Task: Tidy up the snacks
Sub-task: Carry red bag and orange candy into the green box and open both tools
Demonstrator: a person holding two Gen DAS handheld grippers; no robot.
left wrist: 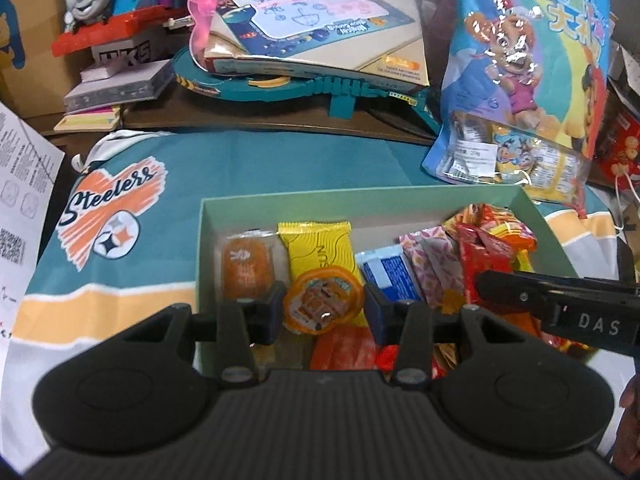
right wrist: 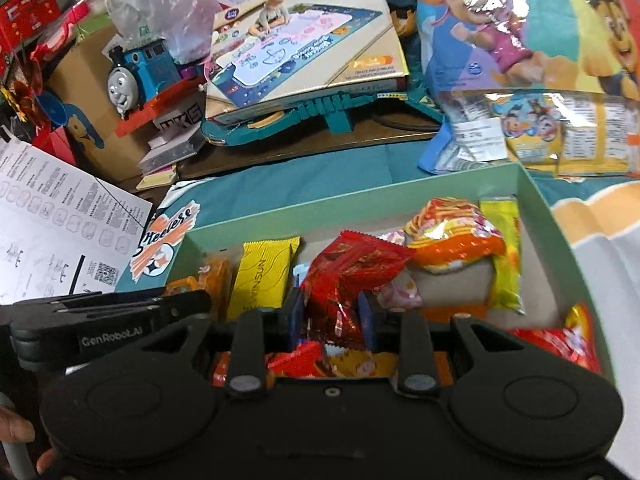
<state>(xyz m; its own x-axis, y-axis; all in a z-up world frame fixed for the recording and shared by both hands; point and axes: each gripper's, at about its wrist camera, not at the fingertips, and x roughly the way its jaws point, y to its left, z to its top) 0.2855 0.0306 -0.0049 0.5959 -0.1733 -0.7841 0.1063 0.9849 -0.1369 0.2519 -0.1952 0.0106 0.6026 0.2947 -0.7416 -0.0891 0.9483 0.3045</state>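
Snacks fill the pale green cardboard box point(left wrist: 400, 196) on my teal printed cloth point(left wrist: 280, 160). My left gripper point(left wrist: 324, 310) clamps a round orange jelly cup point(left wrist: 322, 300) over the box's left part — my right gripper point(right wrist: 330, 322) pinches a crinkled red foil packet point(right wrist: 348, 276) above the middle heap.
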